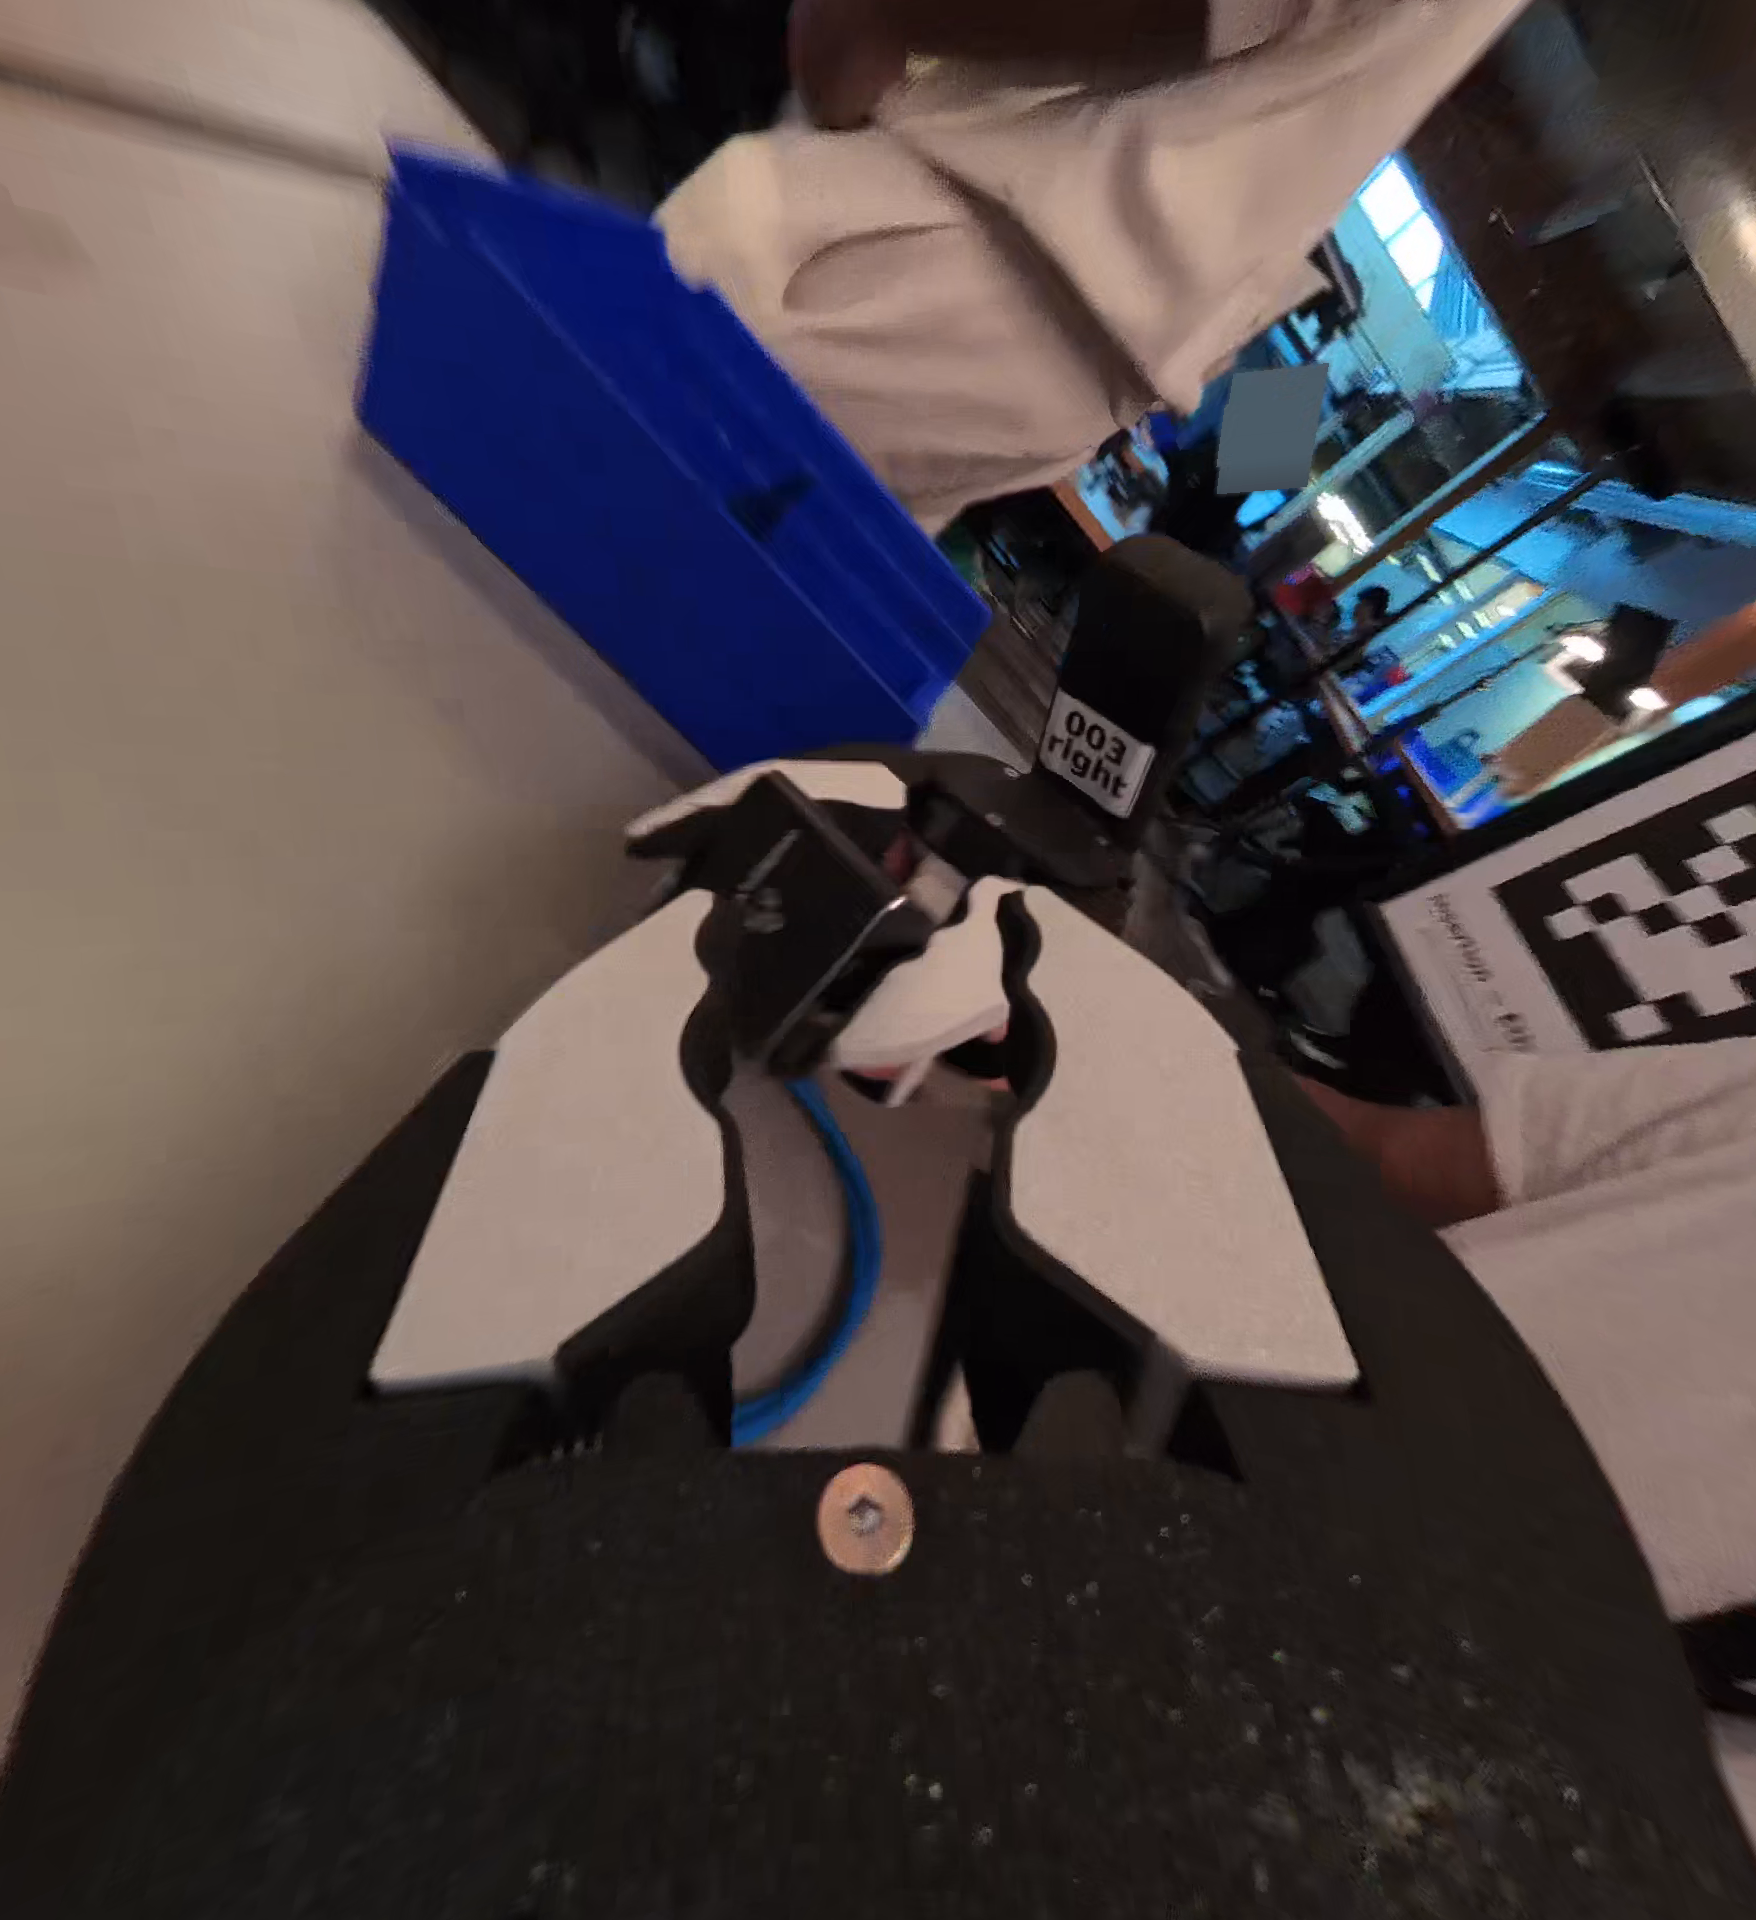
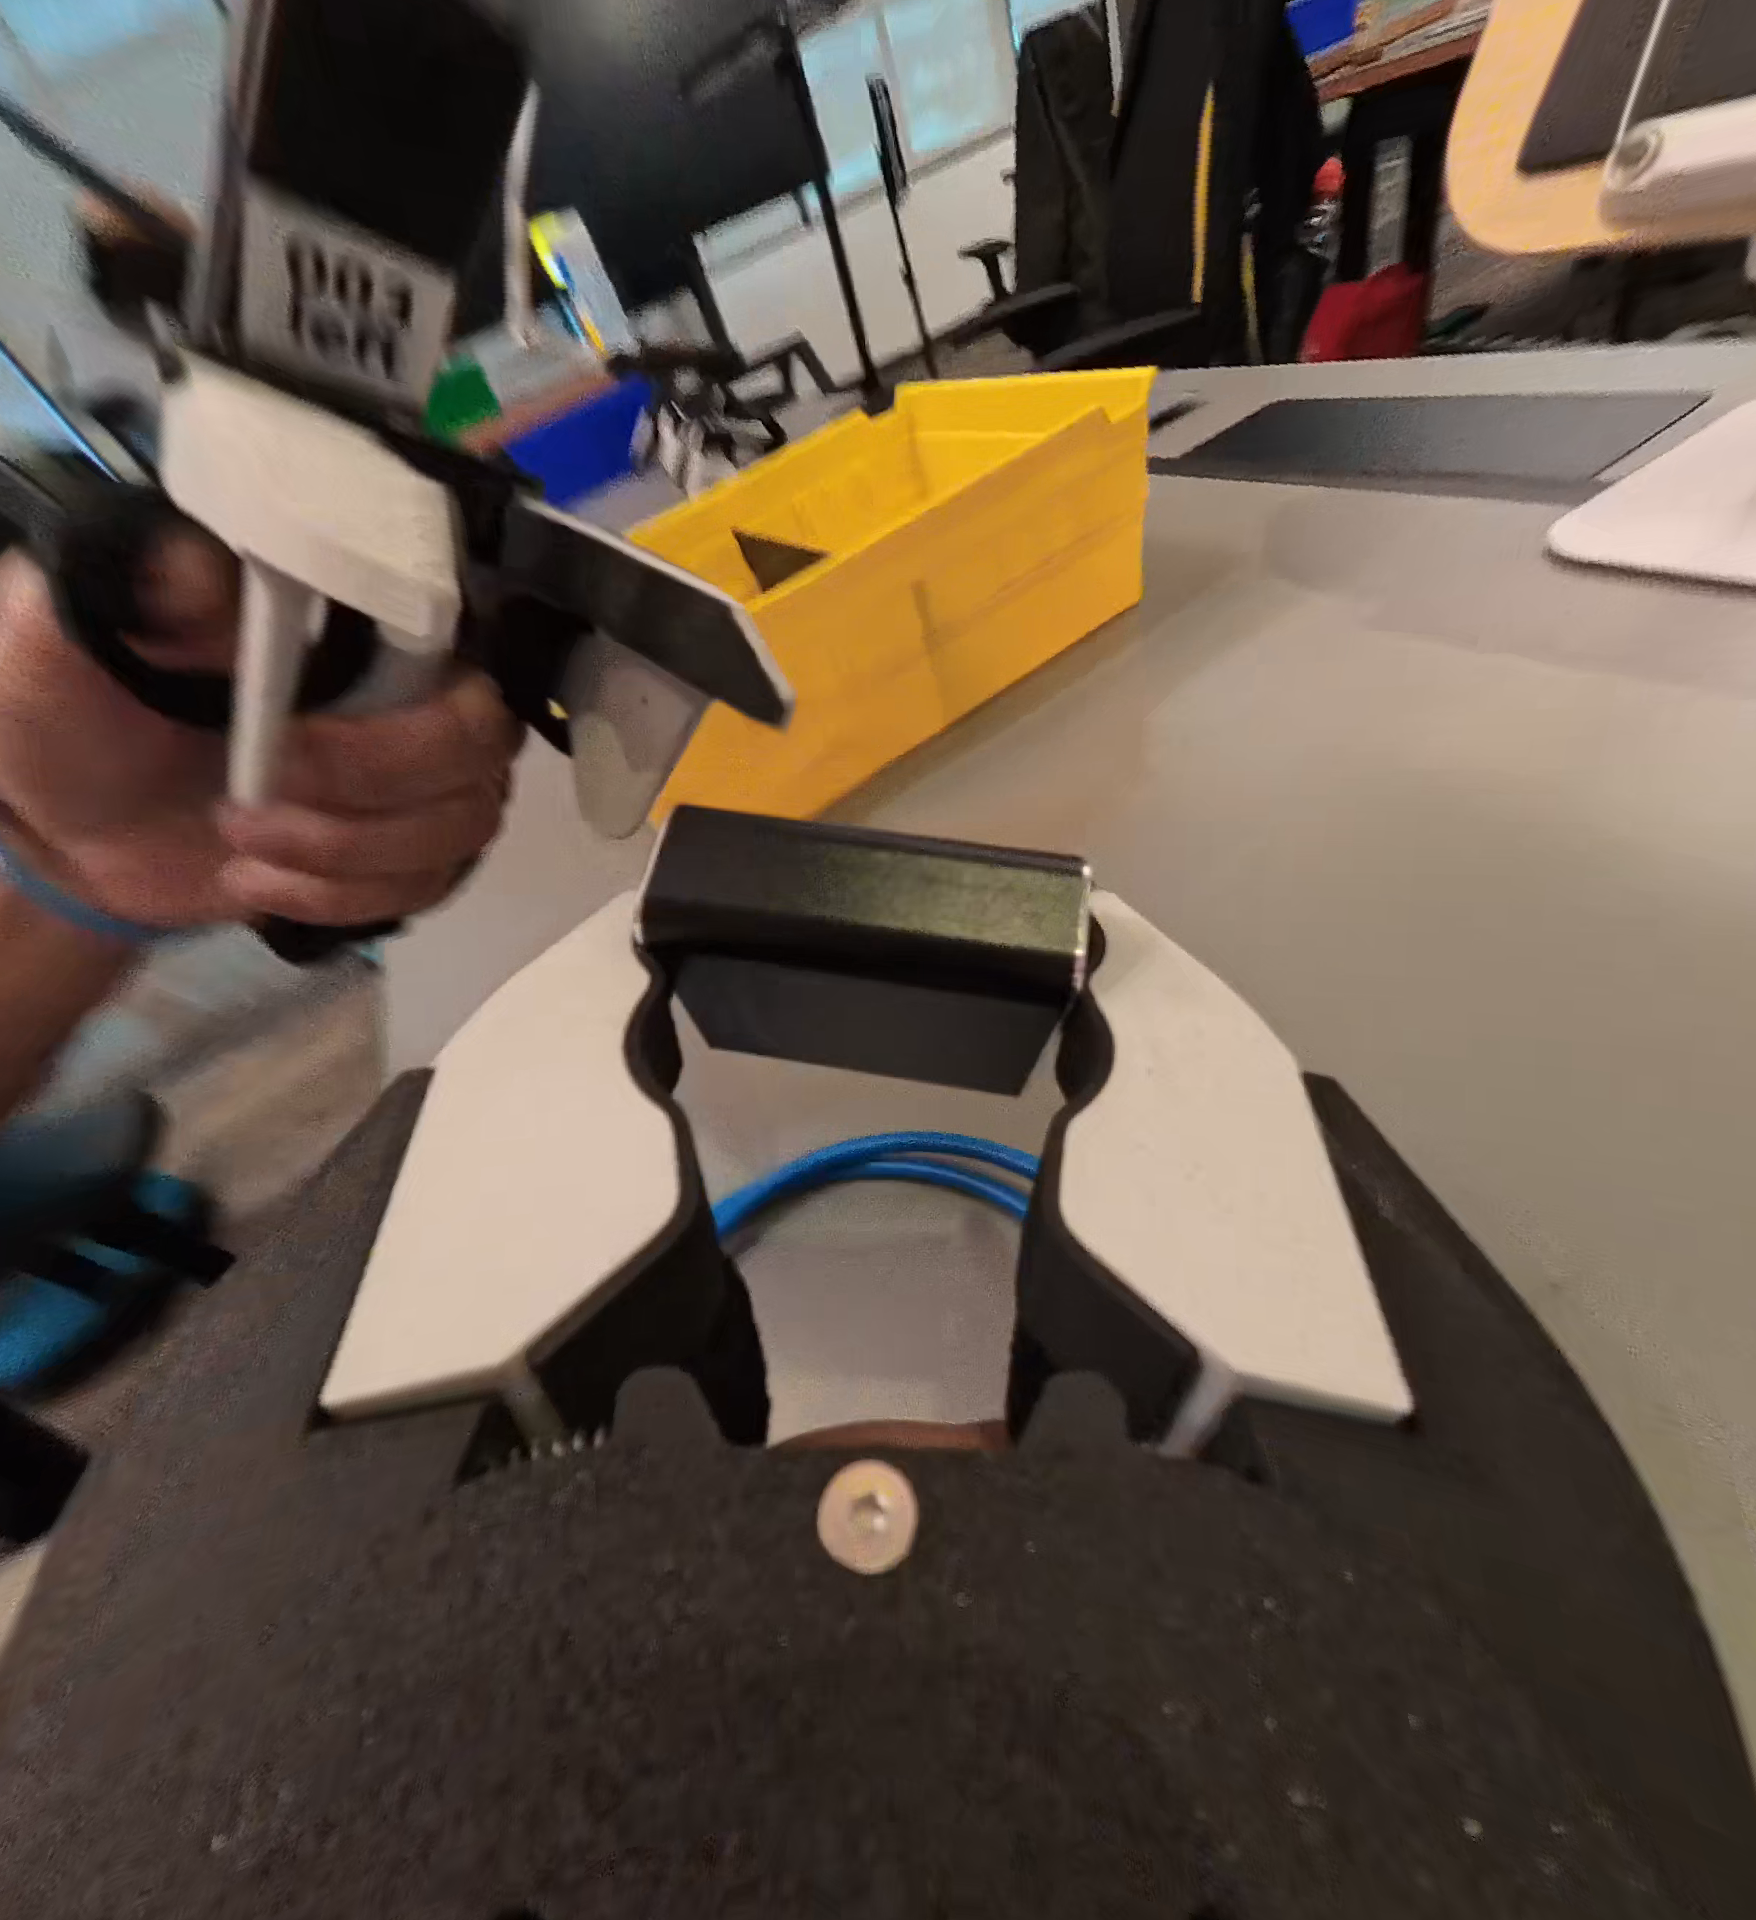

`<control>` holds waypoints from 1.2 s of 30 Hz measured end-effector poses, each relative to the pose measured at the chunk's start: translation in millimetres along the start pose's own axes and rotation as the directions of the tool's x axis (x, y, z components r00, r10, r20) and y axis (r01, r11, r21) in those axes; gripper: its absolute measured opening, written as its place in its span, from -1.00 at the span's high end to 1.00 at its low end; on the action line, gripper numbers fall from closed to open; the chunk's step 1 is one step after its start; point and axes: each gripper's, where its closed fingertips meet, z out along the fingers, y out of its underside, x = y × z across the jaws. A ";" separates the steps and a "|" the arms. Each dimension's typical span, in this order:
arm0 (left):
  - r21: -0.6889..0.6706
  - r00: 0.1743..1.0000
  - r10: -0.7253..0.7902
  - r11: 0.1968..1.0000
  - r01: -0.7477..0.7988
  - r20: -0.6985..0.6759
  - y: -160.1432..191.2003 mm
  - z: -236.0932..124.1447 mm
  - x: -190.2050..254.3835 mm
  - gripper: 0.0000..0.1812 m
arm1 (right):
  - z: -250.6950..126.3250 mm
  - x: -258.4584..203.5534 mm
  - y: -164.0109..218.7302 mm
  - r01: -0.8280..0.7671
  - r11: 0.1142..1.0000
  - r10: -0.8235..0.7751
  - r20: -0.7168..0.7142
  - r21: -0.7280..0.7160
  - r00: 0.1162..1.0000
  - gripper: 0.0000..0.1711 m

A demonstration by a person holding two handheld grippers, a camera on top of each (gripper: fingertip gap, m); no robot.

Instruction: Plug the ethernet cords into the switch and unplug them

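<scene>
right tool (image 2: 869, 961) pinching switch (image 2: 863, 914) | left tool (image 1: 858, 971) pinching switch | yellow bin (image 2: 957, 582) contents unclear

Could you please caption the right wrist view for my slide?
Right claw grips the black switch above blue cords.
</scene>
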 end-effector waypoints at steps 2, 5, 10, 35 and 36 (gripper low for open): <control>0.073 0.988 0.147 0.986 -0.150 0.043 -5.4 -15.8 -9.5 0.45 | -8.0 -2.4 -11.6 -0.155 0.986 0.148 0.102 0.063 0.984 0.17; 0.138 0.911 0.408 0.901 -0.411 0.050 5.7 -23.3 -9.9 0.39 | -17.9 -22.3 -31.3 -0.384 0.918 0.331 0.339 0.101 0.881 0.17; 0.206 0.642 0.743 0.609 -0.766 0.188 19.6 -5.6 20.4 0.29 | -17.1 -39.5 -48.9 -0.674 0.729 0.510 0.561 0.121 0.653 0.18; 0.020 0.362 0.777 0.412 -0.911 0.514 -3.4 -52.7 -38.0 0.73 | -26.9 -27.6 -26.3 -0.176 0.983 0.154 0.275 0.055 0.949 0.32; 0.008 0.362 0.780 0.416 -0.909 0.511 3.1 -50.9 -41.5 0.73 | -32.8 -19.7 -21.0 -0.094 0.996 0.089 0.201 0.014 0.976 0.33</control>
